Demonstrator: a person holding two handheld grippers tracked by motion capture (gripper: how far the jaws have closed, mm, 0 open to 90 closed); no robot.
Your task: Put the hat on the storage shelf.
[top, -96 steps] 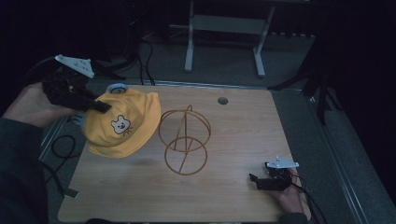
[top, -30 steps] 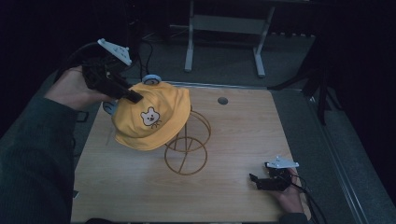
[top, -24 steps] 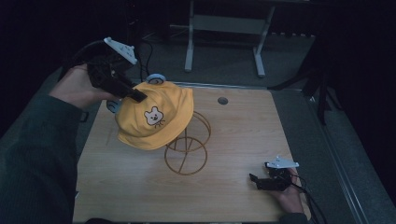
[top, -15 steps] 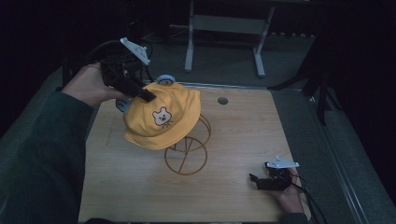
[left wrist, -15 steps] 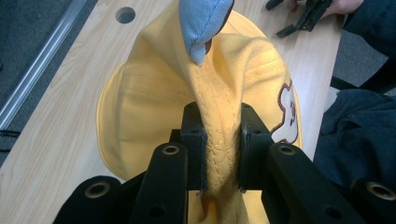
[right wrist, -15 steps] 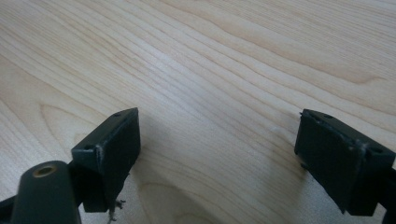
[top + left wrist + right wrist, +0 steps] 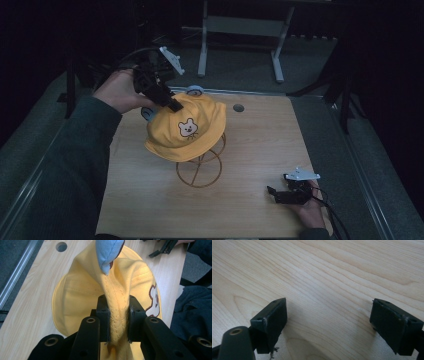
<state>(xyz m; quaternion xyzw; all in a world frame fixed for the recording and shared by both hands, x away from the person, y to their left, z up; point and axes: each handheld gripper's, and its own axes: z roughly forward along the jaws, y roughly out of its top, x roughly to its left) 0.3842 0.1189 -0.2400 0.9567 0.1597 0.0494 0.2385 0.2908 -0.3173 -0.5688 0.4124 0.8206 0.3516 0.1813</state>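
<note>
Two jaws pinching yellow hat (image 7: 117,310) fold between them, over wire stand (image 7: 200,170)

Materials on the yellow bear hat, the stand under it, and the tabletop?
Yellow bear hat: soft woven cloth, matte; stitched seams, bunches between the left gripper jaws.
Copper-coloured wire stand: thin bent wire, likely metal.
Tabletop: light wood or wood-look laminate; printed-looking grain.

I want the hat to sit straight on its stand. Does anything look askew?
Yes. The yellow bear hat sits tilted over the wire stand, low toward the person's left. The left gripper pinches a fold at its crown, bunching the fabric. The right gripper rests open on the table.
</note>
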